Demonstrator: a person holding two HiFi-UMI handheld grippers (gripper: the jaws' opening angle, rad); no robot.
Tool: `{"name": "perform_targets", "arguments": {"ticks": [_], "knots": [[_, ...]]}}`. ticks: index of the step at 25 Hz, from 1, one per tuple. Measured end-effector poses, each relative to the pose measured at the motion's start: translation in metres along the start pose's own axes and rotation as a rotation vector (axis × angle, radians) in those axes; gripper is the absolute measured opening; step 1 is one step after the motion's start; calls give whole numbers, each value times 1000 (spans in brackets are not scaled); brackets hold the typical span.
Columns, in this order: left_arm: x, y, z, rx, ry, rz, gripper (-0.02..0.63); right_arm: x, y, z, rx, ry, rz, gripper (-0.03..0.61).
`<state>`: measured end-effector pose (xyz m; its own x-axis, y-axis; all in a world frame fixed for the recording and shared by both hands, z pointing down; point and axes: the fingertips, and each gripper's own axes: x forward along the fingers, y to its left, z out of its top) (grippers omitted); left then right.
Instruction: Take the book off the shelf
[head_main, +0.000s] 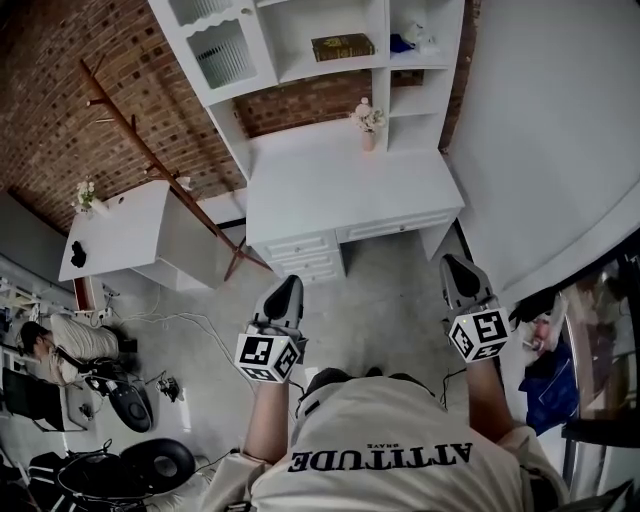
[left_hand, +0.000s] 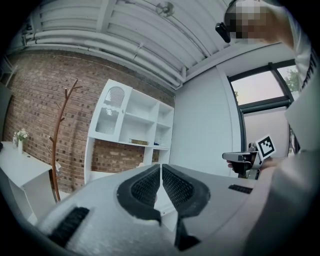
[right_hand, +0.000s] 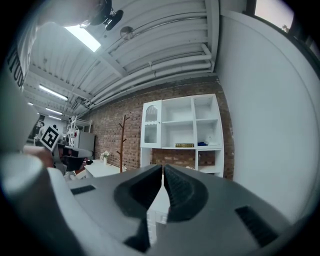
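Two claws sit low in my head view, left claw (head_main: 289, 285) and right claw (head_main: 453, 264), well short of the white shelf unit (head_main: 378, 30). Its middle cubby holds the book (head_main: 342, 47), lying flat.

Left gripper view: jaws pressed together, empty, book far ahead.

Right gripper view: jaws likewise closed on nothing, book just above them, far ahead.

We hold both forearms (head_main: 265, 425) out in front of our chest, the left gripper (head_main: 290, 283) and the right gripper (head_main: 451, 263) pointing level, side by side and well apart, each with its jaws closed together and nothing between them.
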<state>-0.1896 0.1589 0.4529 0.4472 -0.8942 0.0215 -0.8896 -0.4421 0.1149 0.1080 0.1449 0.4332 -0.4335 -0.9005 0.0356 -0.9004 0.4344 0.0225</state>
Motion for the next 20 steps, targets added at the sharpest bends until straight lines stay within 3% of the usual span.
{"name": "perform_targets", "arguments": {"ticks": [10,20], "knots": [[17,-11,-1,8,-2,13,34,7,-19,-6,-9,-2,21,31],[47,26,-1,4,5,-4,34,48,-19,-10,-8,20,-6,31]]}}
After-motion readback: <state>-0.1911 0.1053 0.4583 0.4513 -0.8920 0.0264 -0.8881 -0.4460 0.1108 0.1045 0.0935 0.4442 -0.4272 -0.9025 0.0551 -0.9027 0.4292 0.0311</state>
